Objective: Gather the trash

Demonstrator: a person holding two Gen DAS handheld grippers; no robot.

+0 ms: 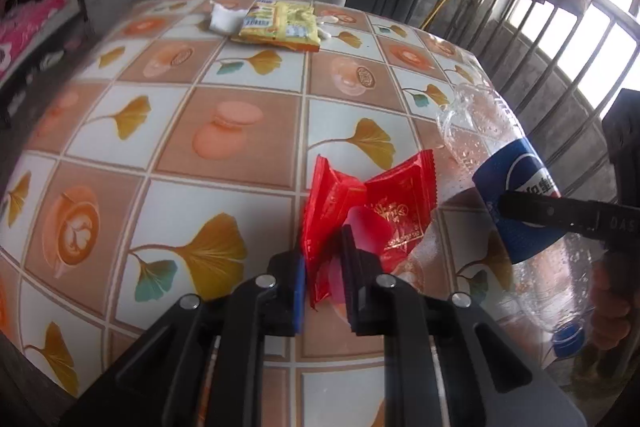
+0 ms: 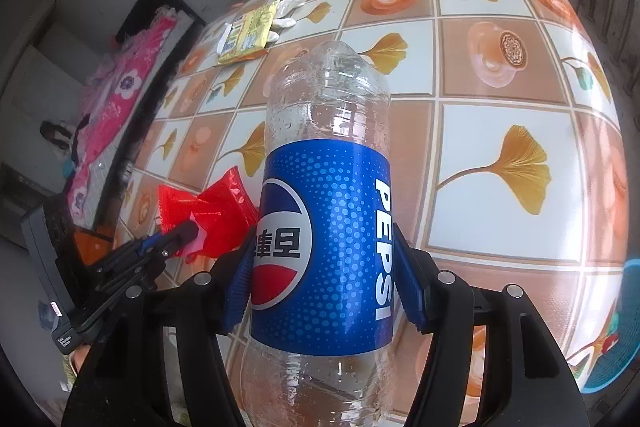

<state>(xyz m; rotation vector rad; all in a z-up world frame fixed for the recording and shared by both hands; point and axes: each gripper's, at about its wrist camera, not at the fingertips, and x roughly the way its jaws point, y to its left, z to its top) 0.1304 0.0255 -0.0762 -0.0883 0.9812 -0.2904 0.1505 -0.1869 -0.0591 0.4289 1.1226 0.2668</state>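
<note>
A clear Pepsi bottle (image 2: 328,187) with a blue label is held off the table, cap end toward the camera, with my right gripper (image 2: 324,243) shut on its label from both sides. In the left wrist view the bottle (image 1: 516,203) hangs at the right with a right finger (image 1: 560,215) across it. Crumpled red wrappers (image 1: 400,203) lie on the tablecloth just left of the bottle. My left gripper (image 1: 322,259) straddles their near edge with a narrow gap, and the pads do not clearly press on them. The right wrist view shows the left gripper (image 2: 188,233) at the red wrappers (image 2: 224,199).
A yellow snack packet (image 1: 280,23) and crumpled white tissue (image 1: 224,19) lie at the table's far edge; a white glove (image 2: 286,11) sits beside the packet. The table (image 1: 160,131) has a ginkgo-and-coffee pattern. A blue basket (image 2: 624,327) shows at the right edge. Pink bedding lies beyond the table's left side.
</note>
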